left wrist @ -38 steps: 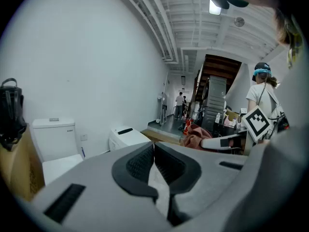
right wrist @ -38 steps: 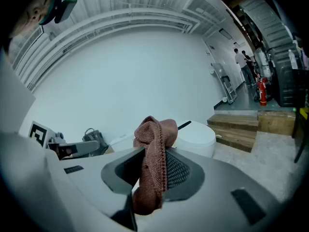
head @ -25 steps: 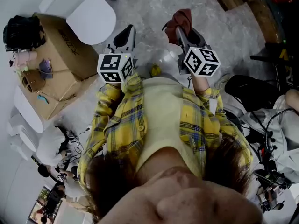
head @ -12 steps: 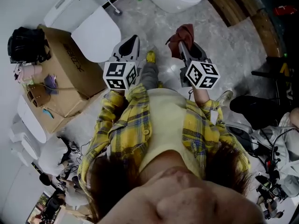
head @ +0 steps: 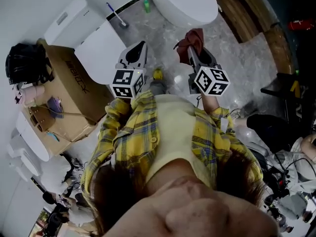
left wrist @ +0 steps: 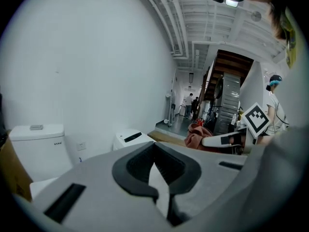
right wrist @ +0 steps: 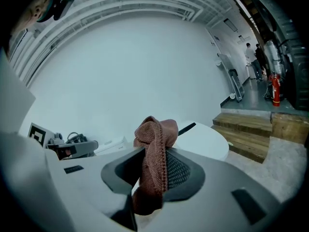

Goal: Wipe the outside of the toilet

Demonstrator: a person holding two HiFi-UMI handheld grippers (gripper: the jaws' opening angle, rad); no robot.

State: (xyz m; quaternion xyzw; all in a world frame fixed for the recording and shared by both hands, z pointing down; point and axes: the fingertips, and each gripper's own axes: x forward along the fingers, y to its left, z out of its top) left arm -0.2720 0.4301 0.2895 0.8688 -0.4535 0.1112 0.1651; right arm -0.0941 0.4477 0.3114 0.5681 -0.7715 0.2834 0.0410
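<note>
Two white toilets stand ahead in the head view: one with a tank and a shut lid (head: 98,46) at the left, and a rounded one (head: 183,1) at the top centre. My right gripper (head: 191,42) is shut on a reddish-brown cloth (head: 193,35), held above the floor just short of the rounded toilet. In the right gripper view the cloth (right wrist: 155,161) hangs between the jaws, with that toilet (right wrist: 205,141) behind it. My left gripper (head: 137,51) hovers beside the left toilet's lid, shut with nothing in it. In the left gripper view its jaws meet, and the tank (left wrist: 36,149) shows at the left.
A cardboard box (head: 66,90) with small items and a black bag (head: 27,63) stand left. A toilet brush (head: 116,15) and a green bottle (head: 146,5) sit by the wall. Wooden steps (head: 247,11) run along the upper right; cables and gear (head: 276,132) lie at right.
The person has stepped forward: both toilets have come further into view and closer to the grippers. Both grippers keep their pose, the right one still holding the cloth.
</note>
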